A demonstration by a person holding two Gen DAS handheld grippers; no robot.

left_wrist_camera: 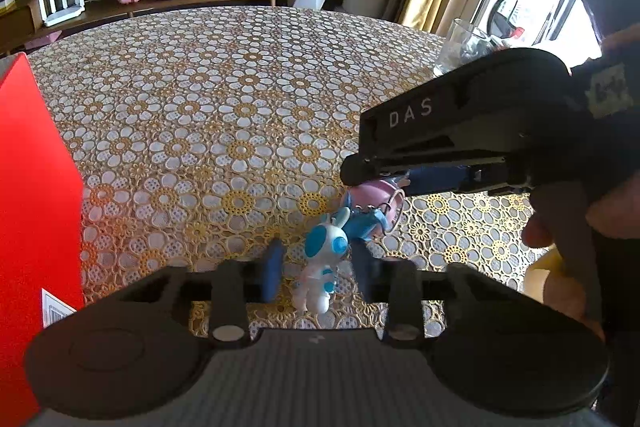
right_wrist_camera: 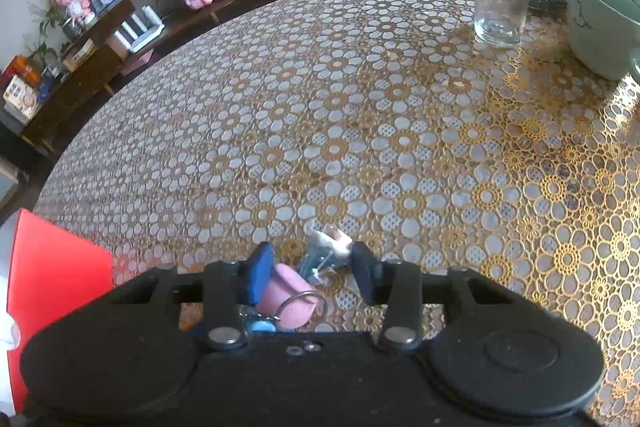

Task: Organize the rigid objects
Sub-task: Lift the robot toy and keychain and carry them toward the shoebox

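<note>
Left wrist view: the left gripper (left_wrist_camera: 316, 263) is hanging over the table (left_wrist_camera: 224, 115), fingers apart around a white and blue toy rabbit (left_wrist_camera: 322, 267), seemingly untouched.
Right gripper (right_wrist_camera: 310, 273): fingers are standing apart; a pink keychain toy (right_wrist_camera: 288, 297) is lying between them, beside the left pad.
Red box (left_wrist_camera: 28, 211): standing left.

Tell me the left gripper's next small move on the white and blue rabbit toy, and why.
Probably close the left gripper on the rabbit toy. The toy stands between its blue pads, which show gaps either side, so it is not yet gripped. The right gripper is busy over the pink keychain toy just beside it, so lift carefully afterwards.
</note>
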